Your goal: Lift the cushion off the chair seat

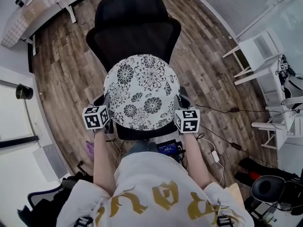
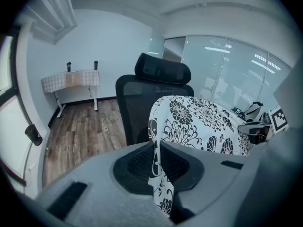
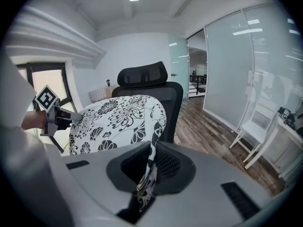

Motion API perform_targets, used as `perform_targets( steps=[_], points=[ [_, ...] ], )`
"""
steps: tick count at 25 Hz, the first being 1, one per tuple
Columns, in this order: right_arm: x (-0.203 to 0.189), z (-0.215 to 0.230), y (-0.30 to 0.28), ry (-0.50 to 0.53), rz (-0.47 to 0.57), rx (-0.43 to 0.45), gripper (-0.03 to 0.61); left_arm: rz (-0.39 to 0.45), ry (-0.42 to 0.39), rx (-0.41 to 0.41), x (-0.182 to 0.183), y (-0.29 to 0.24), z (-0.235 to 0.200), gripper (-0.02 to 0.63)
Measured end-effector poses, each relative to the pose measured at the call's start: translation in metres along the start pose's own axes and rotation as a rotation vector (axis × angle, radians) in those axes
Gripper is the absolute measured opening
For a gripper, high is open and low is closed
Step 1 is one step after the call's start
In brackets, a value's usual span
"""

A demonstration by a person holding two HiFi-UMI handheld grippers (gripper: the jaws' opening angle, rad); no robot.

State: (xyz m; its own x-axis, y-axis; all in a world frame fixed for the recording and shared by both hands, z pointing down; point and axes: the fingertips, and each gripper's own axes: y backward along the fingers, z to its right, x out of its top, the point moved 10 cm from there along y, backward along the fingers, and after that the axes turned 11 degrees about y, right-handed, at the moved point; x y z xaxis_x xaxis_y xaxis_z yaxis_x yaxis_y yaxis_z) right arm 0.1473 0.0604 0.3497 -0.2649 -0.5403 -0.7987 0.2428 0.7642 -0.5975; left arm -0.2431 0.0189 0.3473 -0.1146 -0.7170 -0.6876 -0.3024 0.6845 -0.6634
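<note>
1. Our left gripper [image 2: 156, 159] is clamped nearly closed on the near left edge of the cushion [image 1: 141, 91], with floral cover fabric pinched between its pads.
2. Our right gripper [image 3: 150, 163] grips the opposite near edge the same way. We judge this shares the load and stops the round pad tipping sideways.
3. The cushion spreads ahead of and between both grippers, above the chair seat [image 1: 142, 132] and short of the backrest [image 1: 135, 27] beyond.
4. The pad hides its own underside, so we cannot tell whether its far edge has cleared the seat.
</note>
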Motion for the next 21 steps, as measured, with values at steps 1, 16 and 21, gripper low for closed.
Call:
perform_targets(
  steps=[1,16,21],
  points=[
    [0.0018,0.0000,0.0003,0.002,0.005,0.003,0.021,0.004,0.002,0.001,0.0005,0.0010,-0.0007,0.031],
    [-0.0034,-0.0038,0.0011,-0.002,0.016,-0.012,0.021,-0.008,0.008,-0.010,-0.0030,-0.0001,-0.0040,0.031],
    [-0.0036,-0.0029,-0.0011,-0.008,0.013,-0.006,0.021,-0.009,0.027,-0.015,-0.0009,-0.0022,-0.0059,0.031]
  ],
)
